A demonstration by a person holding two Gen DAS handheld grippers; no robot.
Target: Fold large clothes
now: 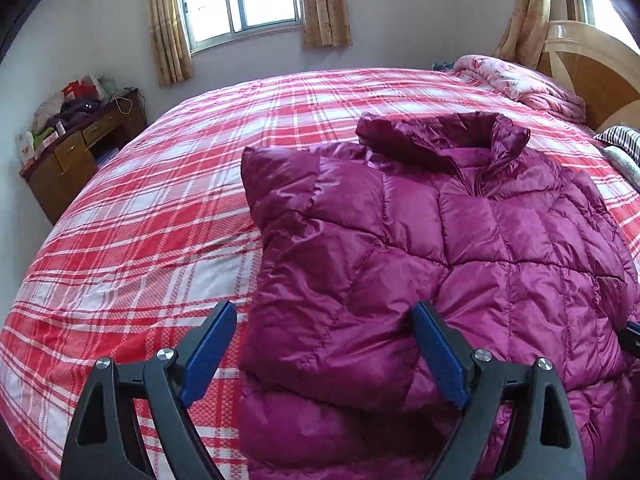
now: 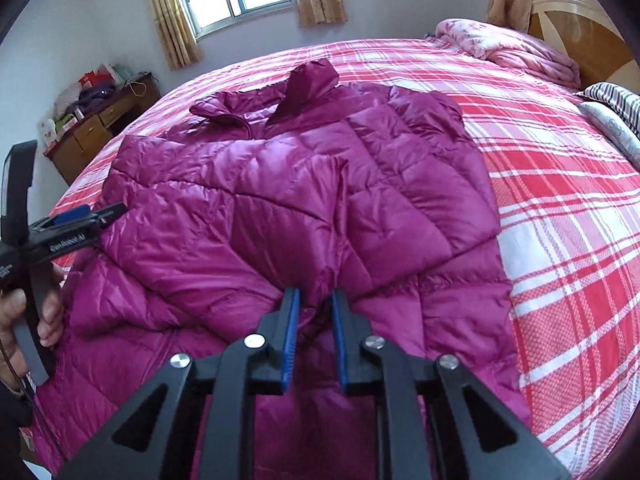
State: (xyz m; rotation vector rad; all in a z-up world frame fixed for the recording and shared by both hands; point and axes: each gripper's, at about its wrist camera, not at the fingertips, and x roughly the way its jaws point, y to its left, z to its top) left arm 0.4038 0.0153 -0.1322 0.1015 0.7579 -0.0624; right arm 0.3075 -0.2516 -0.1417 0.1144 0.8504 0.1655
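Magenta quilted puffer jacket (image 2: 280,208) lies front-up on the bed (image 2: 560,208), plaid red-white sheet, both sleeves folded in across the chest. Right tool (image 2: 316,304) low over the jacket's middle, blue pads nearly together, pinching a fold of jacket fabric. Left tool (image 1: 324,320) at the jacket's left edge, fingers wide apart, straddling the folded sleeve, nothing clamped. Left hand (image 2: 24,312) wraps its handle.

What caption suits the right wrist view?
Right gripper pinching a magenta puffer jacket on a plaid bed.
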